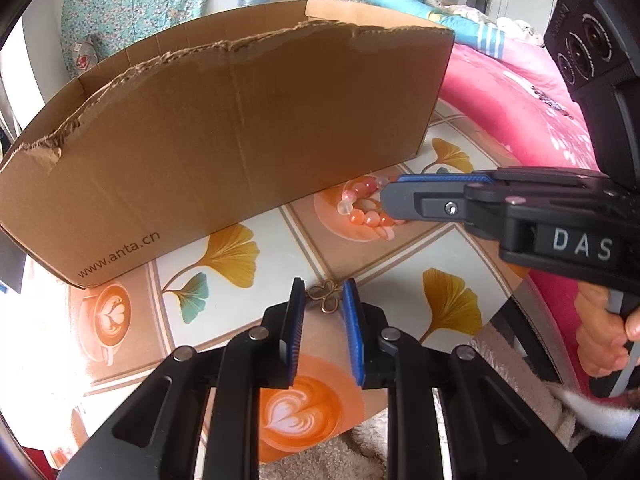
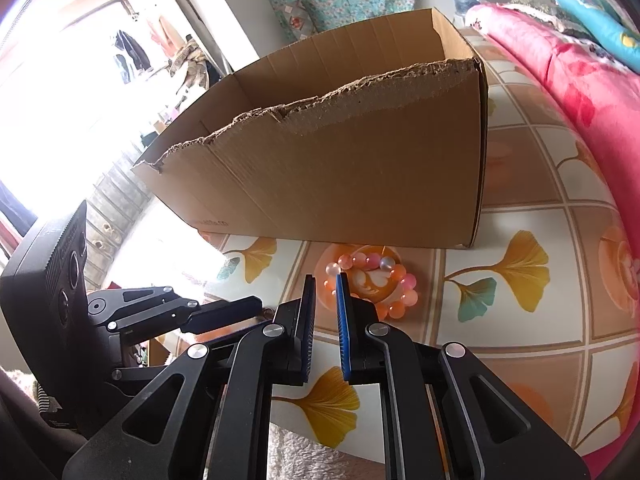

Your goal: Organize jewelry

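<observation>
Bead bracelet [image 2: 374, 282] orange, pink, frosted white. Clover charm [image 1: 325, 298] gold. Cardboard box [image 1: 224, 152] plain brown. Desk [image 2: 516, 336] cloth tiled: yellow ginkgo leaves, orange latte-art cups. Bedspread [image 2: 560, 80] hot pink, floral.

The patterned table [image 2: 520, 344] carries a cardboard box [image 2: 340, 160], bead bracelet [image 2: 376, 284] and gold clover charm [image 1: 325, 298].

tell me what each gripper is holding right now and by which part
Neither holds anything yet. The left gripper is open, its fingers either side of the gold clover charm; the right gripper is open at the beaded bracelet's left edge.
</observation>
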Demonstrator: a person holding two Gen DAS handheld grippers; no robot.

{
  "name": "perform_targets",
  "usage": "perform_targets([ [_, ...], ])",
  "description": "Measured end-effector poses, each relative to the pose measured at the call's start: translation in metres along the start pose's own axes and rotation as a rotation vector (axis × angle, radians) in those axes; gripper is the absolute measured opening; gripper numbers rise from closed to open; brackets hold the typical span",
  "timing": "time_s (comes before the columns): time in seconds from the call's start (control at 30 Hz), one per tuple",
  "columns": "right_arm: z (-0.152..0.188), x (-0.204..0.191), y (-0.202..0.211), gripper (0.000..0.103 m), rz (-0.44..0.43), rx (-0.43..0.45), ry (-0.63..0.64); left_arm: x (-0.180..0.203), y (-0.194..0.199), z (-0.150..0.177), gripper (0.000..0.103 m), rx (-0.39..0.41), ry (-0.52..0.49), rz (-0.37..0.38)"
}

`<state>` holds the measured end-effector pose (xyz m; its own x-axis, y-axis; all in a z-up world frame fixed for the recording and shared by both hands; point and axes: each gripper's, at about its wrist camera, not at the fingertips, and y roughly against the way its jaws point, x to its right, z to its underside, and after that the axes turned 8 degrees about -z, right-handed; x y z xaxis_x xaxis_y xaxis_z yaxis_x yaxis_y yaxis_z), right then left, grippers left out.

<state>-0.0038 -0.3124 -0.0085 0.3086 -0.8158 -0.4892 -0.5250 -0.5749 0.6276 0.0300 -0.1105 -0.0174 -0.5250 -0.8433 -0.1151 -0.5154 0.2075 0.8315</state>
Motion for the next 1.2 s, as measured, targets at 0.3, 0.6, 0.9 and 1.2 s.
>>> perform_targets([
  [0.3, 0.004, -0.005, -0.003, 0.011, 0.005, 0.003, -0.004, -0.001, -0.004, -0.003, 0.004, -0.001, -0.012, -0.001],
  [0.6, 0.006, -0.001, 0.003, 0.011, 0.01, 0.015, -0.001, -0.007, -0.006, -0.002, 0.0, 0.008, -0.005, 0.019],
  [0.9, 0.017, -0.003, 0.011, 0.019, -0.025, -0.002, 0.019, -0.034, -0.001, 0.001, 0.0, 0.046, 0.086, 0.108],
  [1.2, 0.026, -0.036, -0.021, 0.026, 0.023, -0.074, 0.163, -0.051, 0.0, 0.006, 0.0, 0.049, 0.122, 0.107],
])
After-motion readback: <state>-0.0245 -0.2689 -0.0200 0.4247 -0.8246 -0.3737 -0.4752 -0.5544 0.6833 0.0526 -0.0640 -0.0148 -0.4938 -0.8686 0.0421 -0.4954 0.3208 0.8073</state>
